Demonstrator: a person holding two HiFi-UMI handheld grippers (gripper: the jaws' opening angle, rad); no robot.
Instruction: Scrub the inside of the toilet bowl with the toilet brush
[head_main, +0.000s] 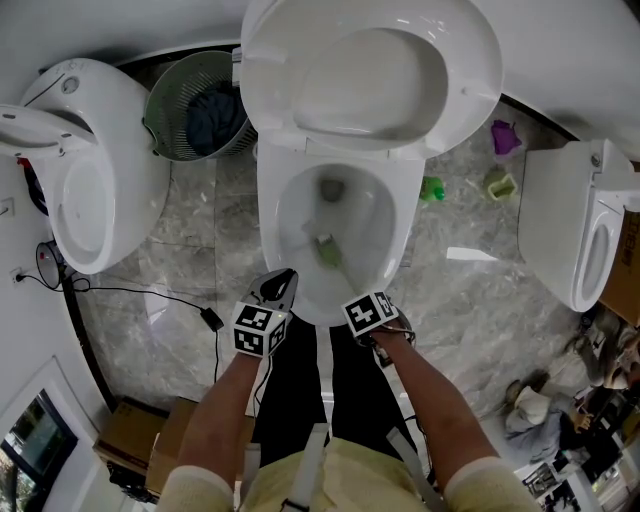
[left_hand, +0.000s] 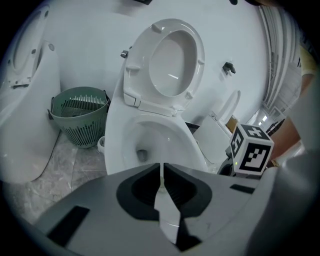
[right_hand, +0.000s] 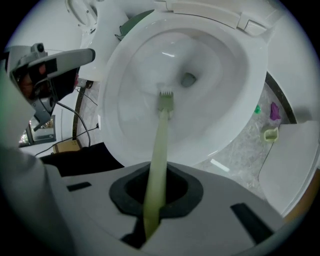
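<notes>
Currently toilet brush (right_hand: 159, 150) pinched in right tongs (right_hand: 150, 210), handle running fwd, bristle head against inner wall of toilet bowl (right_hand: 220, 85), short of drain (right_hand: 188, 79). Left tongs (left_hand: 162, 187) pressed together, empty, just beside right tongs at bowl's front rim. Lid (head_main: 370, 60) raised beyond.

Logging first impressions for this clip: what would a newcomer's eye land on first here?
The open white toilet bowl at centre, lid raised, with the pale green toilet brush reaching down into it, its handle clamped in the right gripper. The left gripper hovers shut and empty at the near rim; a green basket stands behind left.
</notes>
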